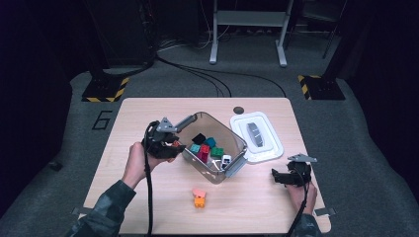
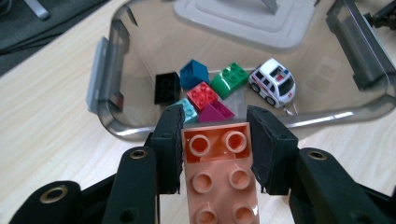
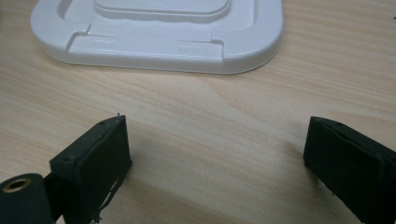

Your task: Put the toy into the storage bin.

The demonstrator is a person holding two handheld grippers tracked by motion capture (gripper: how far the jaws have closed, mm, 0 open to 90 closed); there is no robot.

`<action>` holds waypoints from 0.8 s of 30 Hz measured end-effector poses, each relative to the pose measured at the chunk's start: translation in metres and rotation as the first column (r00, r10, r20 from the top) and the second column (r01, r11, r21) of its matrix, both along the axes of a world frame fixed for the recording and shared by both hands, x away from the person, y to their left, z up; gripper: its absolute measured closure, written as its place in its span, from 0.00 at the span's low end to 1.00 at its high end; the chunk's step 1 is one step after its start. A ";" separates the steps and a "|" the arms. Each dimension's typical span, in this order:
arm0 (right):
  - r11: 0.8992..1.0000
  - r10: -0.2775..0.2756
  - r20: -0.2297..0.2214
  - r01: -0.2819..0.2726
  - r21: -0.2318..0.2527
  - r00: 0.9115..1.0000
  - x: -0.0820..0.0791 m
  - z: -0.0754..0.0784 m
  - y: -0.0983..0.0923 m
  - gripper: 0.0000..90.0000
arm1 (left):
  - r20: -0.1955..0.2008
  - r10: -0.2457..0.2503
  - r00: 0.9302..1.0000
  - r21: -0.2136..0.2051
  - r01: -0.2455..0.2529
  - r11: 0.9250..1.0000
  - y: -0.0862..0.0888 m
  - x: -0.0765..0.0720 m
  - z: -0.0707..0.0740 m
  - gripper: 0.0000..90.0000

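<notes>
My left gripper point(image 1: 174, 144) hangs just left of a clear plastic bin point(image 1: 236, 136), shut on a salmon-pink studded brick point(image 2: 219, 172). In the left gripper view the jaws press the brick's two sides, my left gripper point(image 2: 217, 125) pointing over the bin's near rim point(image 2: 327, 116). Inside lie black point(image 2: 166, 86), blue point(image 2: 194, 73), red point(image 2: 202, 95), green point(image 2: 229, 79) and magenta point(image 2: 215, 113) bricks and a white toy car point(image 2: 273, 83). My right gripper point(image 1: 277, 176) rests on the table at the right, open, with bare wood between its jaws point(image 3: 215, 140).
A white lid point(image 1: 257, 134) lies right of the bin, ahead of the right gripper, lid point(image 3: 159, 42). A pink brick on an orange brick point(image 1: 199, 197) sits near the table's front edge. A small dark disc point(image 1: 239, 109) lies at the far edge.
</notes>
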State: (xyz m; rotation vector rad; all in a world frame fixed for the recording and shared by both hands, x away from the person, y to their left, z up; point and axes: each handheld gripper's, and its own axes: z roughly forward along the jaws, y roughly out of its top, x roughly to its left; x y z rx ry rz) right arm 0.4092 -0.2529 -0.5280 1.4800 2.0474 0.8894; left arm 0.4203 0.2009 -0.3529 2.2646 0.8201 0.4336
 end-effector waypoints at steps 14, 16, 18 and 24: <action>1.000 0.000 0.000 0.000 0.000 1.000 0.000 0.000 0.000 0.07 | 0.037 -0.018 0.999 0.009 0.017 1.000 -0.025 0.025 0.013 0.64; 1.000 0.000 0.000 0.000 0.000 1.000 0.000 0.000 0.000 0.07 | 0.038 -0.016 0.999 0.001 0.016 1.000 -0.029 0.028 0.011 0.64; 1.000 0.000 0.000 0.000 0.000 1.000 0.000 0.000 0.000 0.07 | 0.036 -0.019 0.999 0.001 0.019 1.000 -0.033 0.031 0.010 0.64; 1.000 0.000 0.000 0.000 0.000 1.000 0.000 0.000 0.000 0.07 | 0.049 -0.038 0.998 0.015 0.037 0.999 -0.047 0.038 0.007 0.64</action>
